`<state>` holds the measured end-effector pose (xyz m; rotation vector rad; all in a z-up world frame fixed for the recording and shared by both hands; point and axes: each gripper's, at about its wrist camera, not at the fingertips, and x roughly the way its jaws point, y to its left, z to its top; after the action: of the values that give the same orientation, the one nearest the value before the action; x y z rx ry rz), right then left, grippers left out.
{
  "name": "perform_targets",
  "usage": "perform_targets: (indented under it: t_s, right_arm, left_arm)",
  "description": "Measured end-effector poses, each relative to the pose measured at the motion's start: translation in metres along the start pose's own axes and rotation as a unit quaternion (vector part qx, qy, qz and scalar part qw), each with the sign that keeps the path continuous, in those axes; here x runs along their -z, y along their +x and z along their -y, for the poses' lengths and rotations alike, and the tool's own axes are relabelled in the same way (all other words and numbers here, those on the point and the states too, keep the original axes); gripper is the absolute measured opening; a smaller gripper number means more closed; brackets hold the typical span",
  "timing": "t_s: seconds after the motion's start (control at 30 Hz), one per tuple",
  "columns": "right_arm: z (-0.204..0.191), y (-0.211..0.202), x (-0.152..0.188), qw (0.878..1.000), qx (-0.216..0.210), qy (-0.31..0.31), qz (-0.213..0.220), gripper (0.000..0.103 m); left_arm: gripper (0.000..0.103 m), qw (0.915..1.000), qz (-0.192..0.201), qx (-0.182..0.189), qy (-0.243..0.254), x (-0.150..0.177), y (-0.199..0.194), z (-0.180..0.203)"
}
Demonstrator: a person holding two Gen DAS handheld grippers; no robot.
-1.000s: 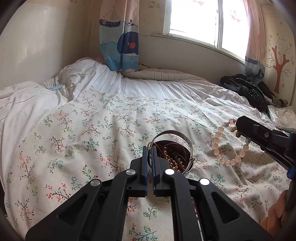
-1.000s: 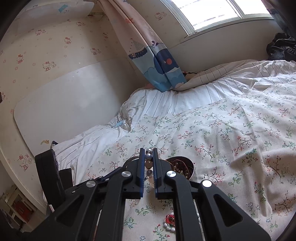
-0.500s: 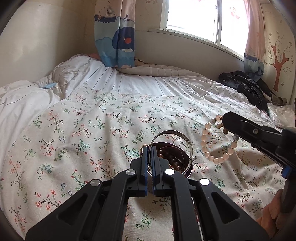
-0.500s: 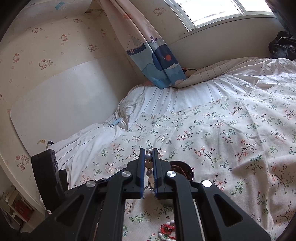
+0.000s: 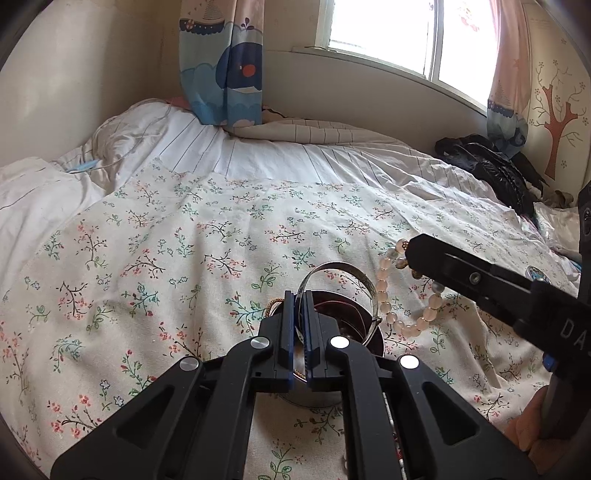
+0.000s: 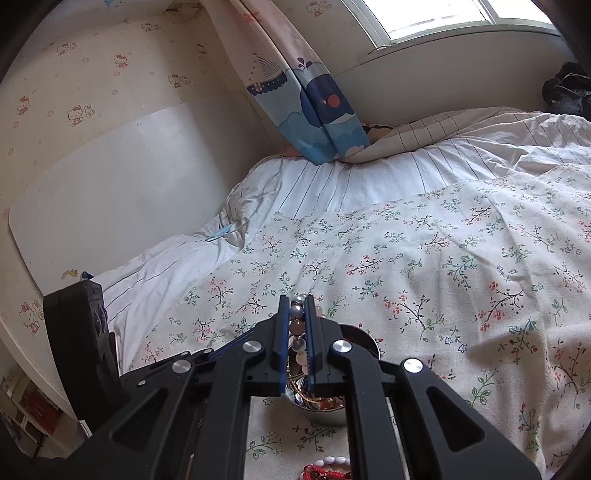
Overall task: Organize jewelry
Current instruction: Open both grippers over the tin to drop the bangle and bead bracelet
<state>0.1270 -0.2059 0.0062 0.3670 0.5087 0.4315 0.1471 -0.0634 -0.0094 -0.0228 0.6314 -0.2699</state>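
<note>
left claw (image 5: 299, 325) pinches silver bangle (image 5: 338, 271); only right view shows red bracelet (image 6: 325, 470) below right claw's (image 6: 297, 332) gripped beads (image 6: 297, 345).

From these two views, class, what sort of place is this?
Most likely a child's bedroom: a bed under a floral quilt, a whale-print curtain beside the window, and cartoon-cat wallpaper.

The bowl (image 5: 371, 338) sits on the bed (image 5: 192, 236) directly ahead of your left claw (image 5: 300, 325), with jewelry inside it. The bangle (image 5: 334, 267), pinched in that claw, stands over the bowl's rim. Your right claw (image 6: 296, 332) enters from the right, and the bead bracelet (image 5: 391, 295) hangs from it just right of the bowl. Another beaded piece (image 6: 328, 467) lies on the bed nearer you. The dark clothing (image 5: 491, 170) lies at the bed's far right.
</note>
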Motion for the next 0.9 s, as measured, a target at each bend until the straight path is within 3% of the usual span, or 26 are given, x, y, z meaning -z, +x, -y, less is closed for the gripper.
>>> perform_targets:
  t_s: [0.17, 0.23, 0.27, 0.53, 0.7, 0.9]
  right_arm:
    - [-0.001, 0.016, 0.001, 1.000, 0.008, -0.006, -0.019, 0.010]
    - [0.002, 0.024, 0.003, 0.999, 0.003, 0.002, -0.033, 0.034]
    - [0.001, 0.025, 0.005, 0.999, 0.002, 0.002, -0.033, 0.052]
    - [0.005, 0.018, 0.002, 1.000, 0.006, 0.003, -0.020, 0.052]
    - [0.009, 0.017, 0.001, 1.000, 0.009, 0.010, -0.017, 0.053]
    - [0.011, 0.019, 0.001, 1.000, 0.004, 0.015, -0.019, 0.054]
  left_arm:
    - [0.005, 0.9994, -0.031, -0.006, 0.011, 0.003, 0.017, 0.003]
    - [0.007, 0.9988, -0.044, -0.015, 0.013, 0.005, 0.022, 0.002]
    - [0.007, 0.9987, -0.045, -0.019, 0.013, 0.005, 0.022, 0.002]
    - [0.014, 0.9986, -0.038, -0.034, 0.014, 0.004, 0.018, -0.001]
    - [0.034, 0.9987, -0.028, -0.042, 0.011, 0.002, 0.013, -0.003]
    - [0.042, 0.9985, -0.023, -0.050, 0.005, 0.000, 0.011, -0.006]
